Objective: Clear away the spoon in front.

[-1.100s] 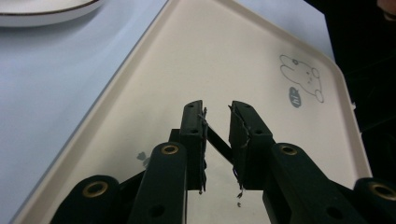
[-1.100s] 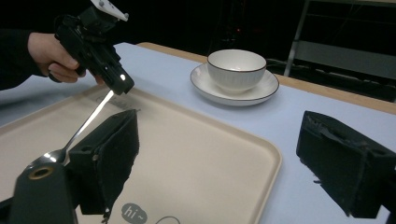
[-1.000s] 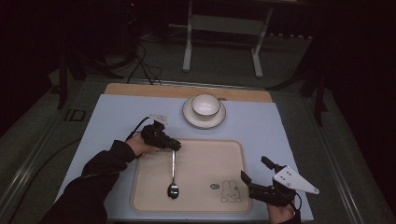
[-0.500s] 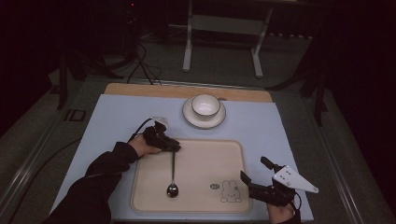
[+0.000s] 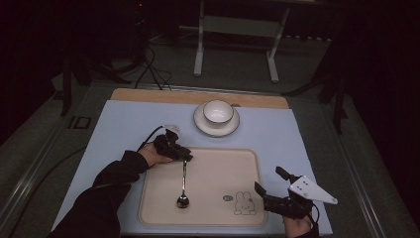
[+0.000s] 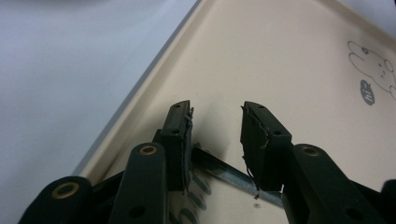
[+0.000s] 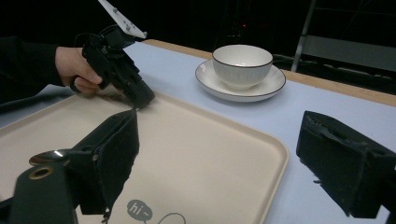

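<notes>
Spoon point(image 5: 183, 182) handle end hidden beneath left tool point(image 5: 185, 156).

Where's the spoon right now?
In the high view the spoon lies on the left part of the beige tray, bowl toward the person, its handle end between the open fingers of the left gripper.

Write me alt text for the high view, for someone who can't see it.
A person's left gripper is at the handle end of a spoon lying on a beige tray, while the right gripper is open at the tray's right edge. Beyond the tray, a white bowl sits on a saucer.
</notes>
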